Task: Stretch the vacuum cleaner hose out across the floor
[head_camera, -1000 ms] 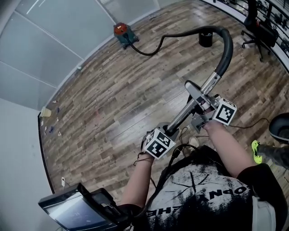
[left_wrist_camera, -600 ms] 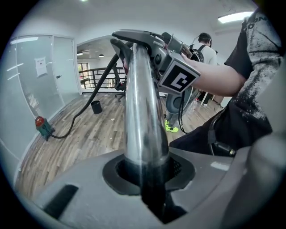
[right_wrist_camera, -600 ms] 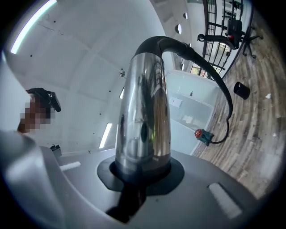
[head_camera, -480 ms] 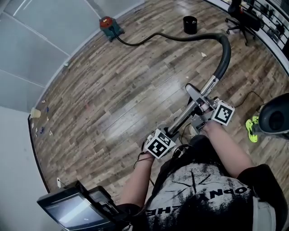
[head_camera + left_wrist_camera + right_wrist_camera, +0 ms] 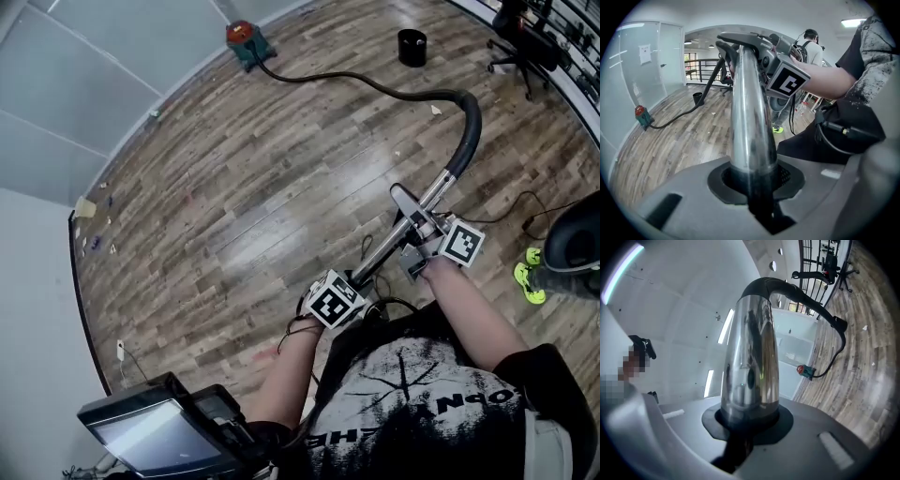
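The left claw [image 5: 754, 185] is clamping the lower end of the chrome wand [image 5: 427, 202], its jaws pressing on either side of the tube, and it is sitting closest to the person's body. Just ahead of it along the same tube, the right claw [image 5: 747, 423] is gripping the wand too, jaws closed on the metal below the black curved handle. Beyond the right claw the wand is rising into that bend, and from there the hose [image 5: 375, 82] is arching down to the wooden floor [image 5: 234, 187] and running away from both claws in a shallow curve to the red-topped vacuum cleaner [image 5: 246, 39] by the far wall. That curve suggests some slack is left to take out. To do this step well, both claws should be holding their squeeze while the wand is drawn away from the canister along the hose's own line, not across it, so the hose is straightening and not kinking at the bend. Pulling should probably be easing off once the hose is lying straight, or the canister may be dragged or tipped. A thin cable [image 5: 525, 202] is lying on the floor on the right claw's outer side, and a black bin [image 5: 411, 47] is standing far beyond the hose; backing away should be avoiding the cable.
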`<state>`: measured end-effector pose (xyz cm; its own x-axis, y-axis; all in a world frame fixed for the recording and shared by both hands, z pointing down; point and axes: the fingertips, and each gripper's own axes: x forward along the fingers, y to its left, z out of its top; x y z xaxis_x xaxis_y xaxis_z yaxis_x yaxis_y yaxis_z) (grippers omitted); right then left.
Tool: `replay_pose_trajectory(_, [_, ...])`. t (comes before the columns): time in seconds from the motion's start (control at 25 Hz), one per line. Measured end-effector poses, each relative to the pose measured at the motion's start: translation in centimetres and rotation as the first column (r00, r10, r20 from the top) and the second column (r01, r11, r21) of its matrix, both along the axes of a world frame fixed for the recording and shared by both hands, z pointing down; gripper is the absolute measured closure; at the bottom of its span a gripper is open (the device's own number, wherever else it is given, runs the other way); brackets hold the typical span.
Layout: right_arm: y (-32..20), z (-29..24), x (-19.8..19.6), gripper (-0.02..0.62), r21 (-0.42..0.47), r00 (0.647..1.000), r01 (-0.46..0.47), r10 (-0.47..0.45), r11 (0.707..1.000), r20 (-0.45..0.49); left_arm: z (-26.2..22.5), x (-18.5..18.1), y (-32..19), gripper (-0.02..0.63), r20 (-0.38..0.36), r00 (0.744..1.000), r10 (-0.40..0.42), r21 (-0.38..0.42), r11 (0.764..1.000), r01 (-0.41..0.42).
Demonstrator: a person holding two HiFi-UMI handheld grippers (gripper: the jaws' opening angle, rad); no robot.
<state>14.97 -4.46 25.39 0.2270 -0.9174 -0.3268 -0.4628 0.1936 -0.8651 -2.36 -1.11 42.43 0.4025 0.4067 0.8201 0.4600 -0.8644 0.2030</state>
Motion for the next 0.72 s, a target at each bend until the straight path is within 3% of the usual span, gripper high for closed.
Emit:
replay_pose_trajectory(0.36, [9.2,1.2,-1.5,0.541,0.001,0.989,0.146,-0.146,0.989,0.025,0.8,-1.4,11.7,0.517,0.037,0.990,-0.139,-0.011,0.990,0.140])
replay_pose_trajectory(0.72, [13.0,3.2,-5.7,0.545,-0.018,0.958,0.275,-0.272,0.961,0.090,1.5,-5.6,18.1,0.518,0.112,0.963,-0.247,-0.039,0.967,0.252])
